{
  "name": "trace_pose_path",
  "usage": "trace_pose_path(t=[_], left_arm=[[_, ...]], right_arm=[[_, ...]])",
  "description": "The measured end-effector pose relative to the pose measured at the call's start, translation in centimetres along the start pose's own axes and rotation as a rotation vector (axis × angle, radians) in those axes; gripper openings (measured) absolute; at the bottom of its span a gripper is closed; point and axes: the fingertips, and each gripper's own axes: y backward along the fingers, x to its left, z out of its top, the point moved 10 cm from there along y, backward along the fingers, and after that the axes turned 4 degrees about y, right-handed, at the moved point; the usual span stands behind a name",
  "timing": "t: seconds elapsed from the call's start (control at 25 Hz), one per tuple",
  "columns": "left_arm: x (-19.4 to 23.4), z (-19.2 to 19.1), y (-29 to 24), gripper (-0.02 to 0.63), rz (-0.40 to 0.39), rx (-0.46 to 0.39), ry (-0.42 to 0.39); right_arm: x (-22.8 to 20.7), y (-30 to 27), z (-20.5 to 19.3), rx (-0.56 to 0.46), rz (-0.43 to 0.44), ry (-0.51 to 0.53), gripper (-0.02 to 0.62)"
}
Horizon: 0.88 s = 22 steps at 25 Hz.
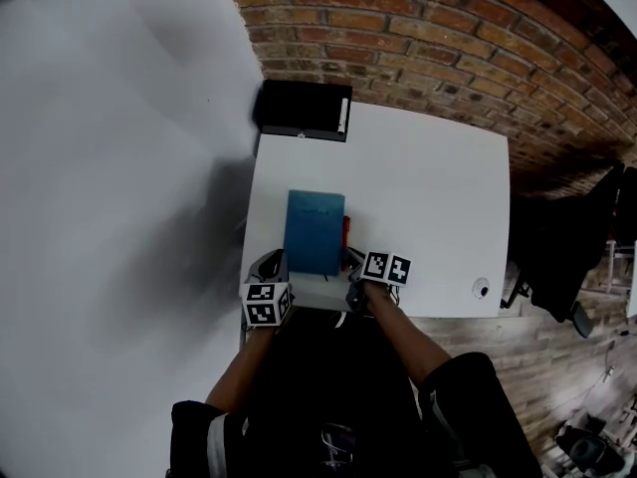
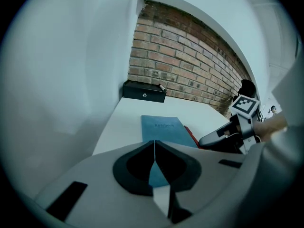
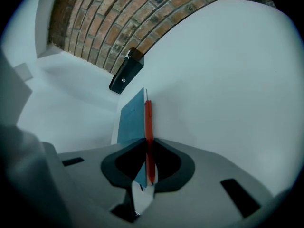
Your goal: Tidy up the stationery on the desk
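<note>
At the near edge of the white rectangular desk [image 1: 428, 197] lies the flat blue notebook [image 1: 315, 232]. The left gripper [image 2: 154, 145] hovers by its near left corner, jaws together on nothing. The right gripper [image 3: 146, 144] pinches the thin red pen [image 3: 148, 122] with the notebook's right edge, so lifting may drag both or drop the pen.

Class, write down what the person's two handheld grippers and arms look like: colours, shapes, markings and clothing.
The left gripper and right gripper both have pale grey, rounded plastic bodies, with black pads lining two pointed jaws. Each carries a white cube printed with black square markers. No cables show. The person wears dark short sleeves, the left one with a pale stripe.
</note>
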Motion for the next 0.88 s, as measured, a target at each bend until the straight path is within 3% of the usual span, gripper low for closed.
trace_pose_path(t=[0.36,0.72,0.88], left_arm=[[0.0,-0.2,-0.2,0.02,0.001,0.013,0.004],[-0.1,-0.4,-0.2,0.02,-0.003,0.02,0.007],[-0.2,-0.4,-0.3,0.02,-0.007,0.018,0.003]], right_arm=[[0.0,-0.5,-0.2,0.053,0.029,0.007,0.061],[-0.9,-0.7,0.4,0.097,0.155,-0.032,0.061],[-1.0,-0.5,0.5,0.09,0.16,-0.037,0.072]])
